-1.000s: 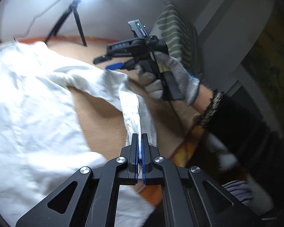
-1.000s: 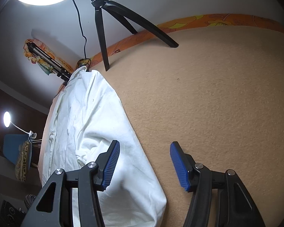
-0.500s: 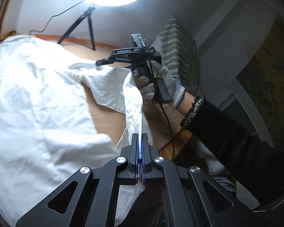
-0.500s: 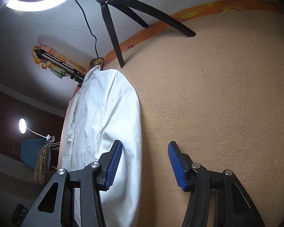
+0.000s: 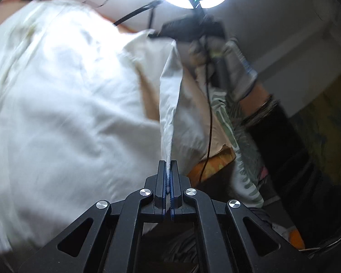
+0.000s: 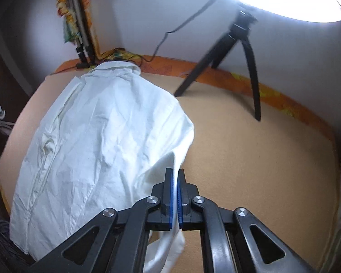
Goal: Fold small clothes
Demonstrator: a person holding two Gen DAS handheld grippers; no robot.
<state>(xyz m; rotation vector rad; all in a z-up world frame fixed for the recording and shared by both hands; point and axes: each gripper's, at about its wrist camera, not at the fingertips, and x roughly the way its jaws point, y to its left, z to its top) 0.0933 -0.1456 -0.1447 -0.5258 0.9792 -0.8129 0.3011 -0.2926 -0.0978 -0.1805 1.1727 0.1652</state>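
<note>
A white shirt lies spread on a tan table surface, collar toward the far wall. It also shows in the left wrist view. My left gripper is shut on an edge of the shirt's sleeve part, which stretches up from its jaws. My right gripper is shut on a fold of the same shirt at its right side. In the left wrist view the right gripper, held by a gloved hand, grips the far end of the lifted fabric strip.
A black tripod with a ring light stands at the back of the table. A folded tripod leans at the far left corner. An orange patterned cloth rims the table. A green striped cushion is at right.
My right gripper has shut on the shirt's side; earlier it was open over the table. Both grippers have lifted the sleeve strip upward, and both views have tilted up.
</note>
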